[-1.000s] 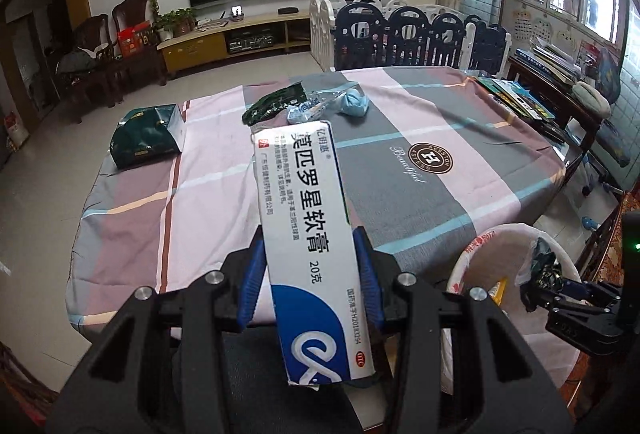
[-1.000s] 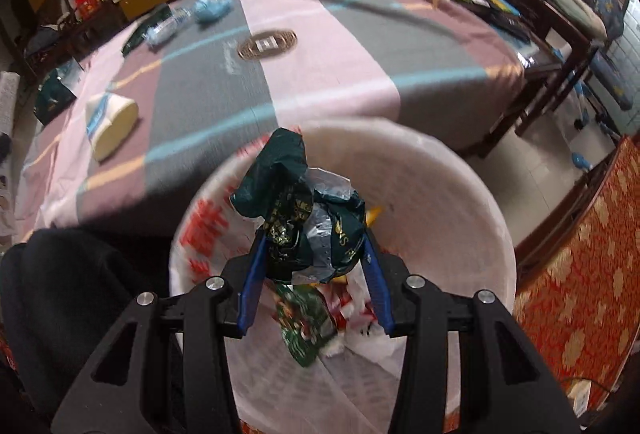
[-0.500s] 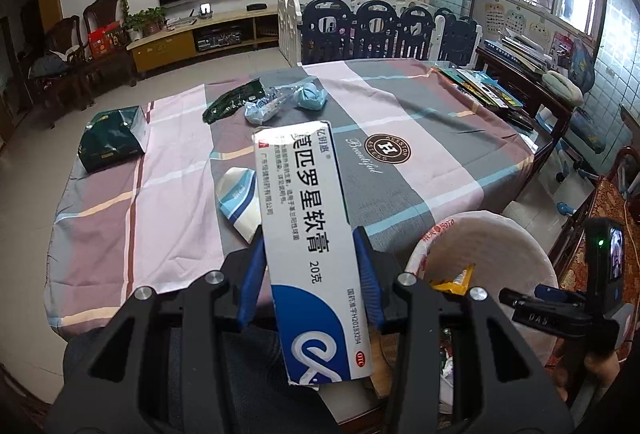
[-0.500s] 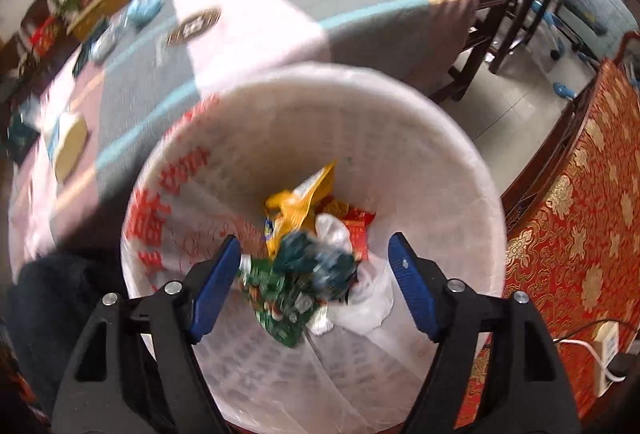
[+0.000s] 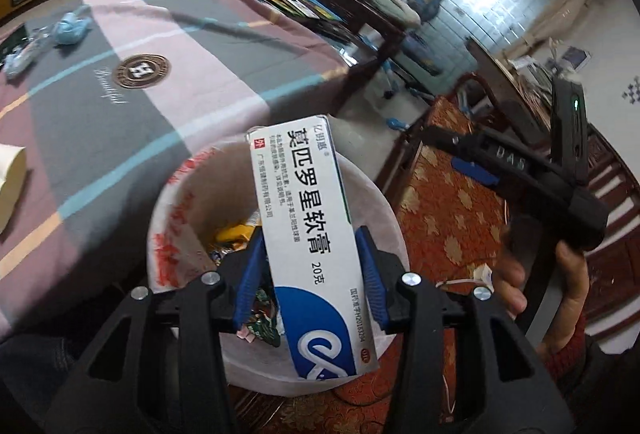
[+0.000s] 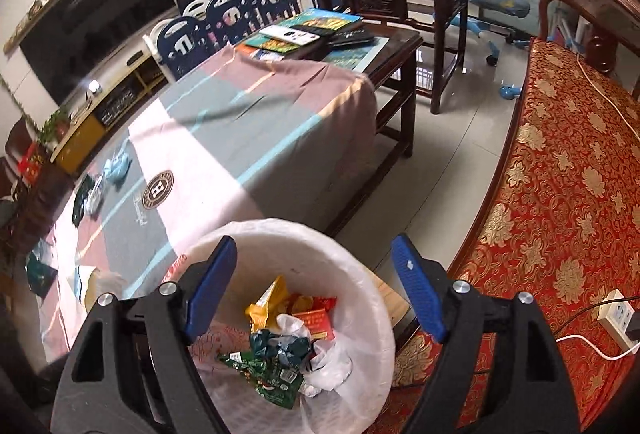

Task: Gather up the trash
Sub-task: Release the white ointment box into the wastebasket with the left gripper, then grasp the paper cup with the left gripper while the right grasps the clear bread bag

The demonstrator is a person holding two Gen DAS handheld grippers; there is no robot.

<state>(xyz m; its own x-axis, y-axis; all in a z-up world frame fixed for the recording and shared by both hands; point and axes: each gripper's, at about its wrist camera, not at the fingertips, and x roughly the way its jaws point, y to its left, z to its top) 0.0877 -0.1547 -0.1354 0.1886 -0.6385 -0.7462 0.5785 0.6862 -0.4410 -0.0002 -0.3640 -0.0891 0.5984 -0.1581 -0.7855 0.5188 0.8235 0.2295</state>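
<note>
Over the round white bin lined with a thin plastic bag (image 5: 384, 218), the left gripper (image 5: 310, 274) points down with a long white and blue cardboard box (image 5: 308, 234) between its blue pads. Its jaws are opening, and the box looks about to drop, because this spot lets it fall straight into the bin. Beside the bin, the right gripper (image 6: 316, 288) has its jaws opening wide with nothing between them. Down inside the bin lie a crumpled dark green wrapper (image 6: 280, 346), a yellow packet (image 6: 266, 304), a red packet (image 6: 316, 322) and some white plastic. Next to the bin, on the striped tablecloth (image 6: 224, 162), more trash waits: a light blue wad (image 6: 118, 168) and a dark green packet (image 6: 82, 202) far from the bin.
</note>
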